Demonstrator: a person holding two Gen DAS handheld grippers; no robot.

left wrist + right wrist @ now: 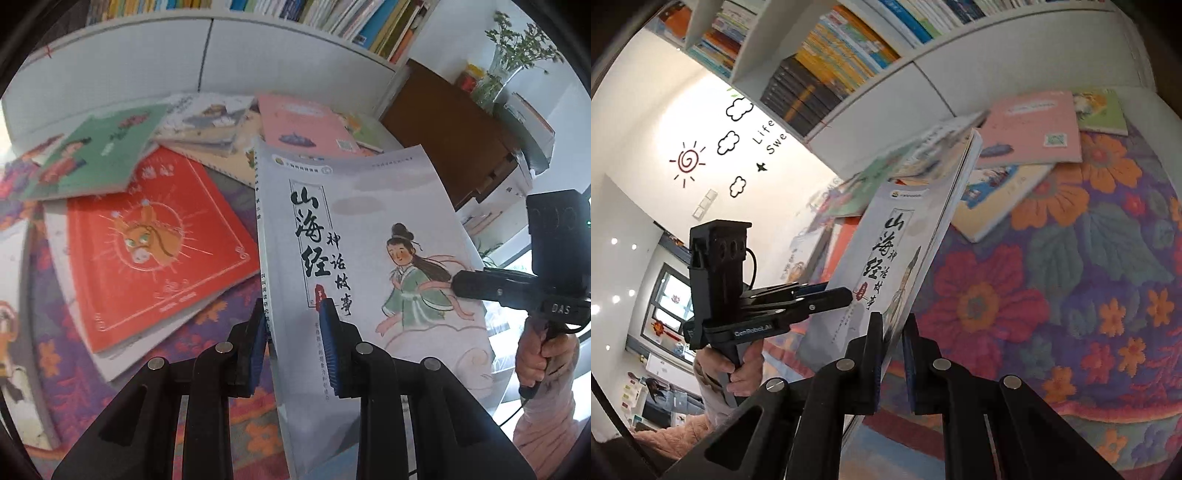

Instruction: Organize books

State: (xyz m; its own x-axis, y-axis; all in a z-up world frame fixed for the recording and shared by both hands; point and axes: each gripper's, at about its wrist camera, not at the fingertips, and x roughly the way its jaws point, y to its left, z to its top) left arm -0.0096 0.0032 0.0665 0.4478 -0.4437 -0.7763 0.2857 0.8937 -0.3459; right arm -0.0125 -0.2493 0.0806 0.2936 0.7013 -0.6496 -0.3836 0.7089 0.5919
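Pale grey book (pixel 369 236), girl illustration.

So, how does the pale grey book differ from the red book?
The pale grey book is lifted off the pile, tilted, clamped by the left gripper and right gripper; the red book lies flat, untouched. Grey shows a robed figure, red an animal's head. Both are thin illustrated paperbacks.

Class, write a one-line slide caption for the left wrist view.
Both claws, left and right, grip a pale grey illustrated paperback above scattered picture books.
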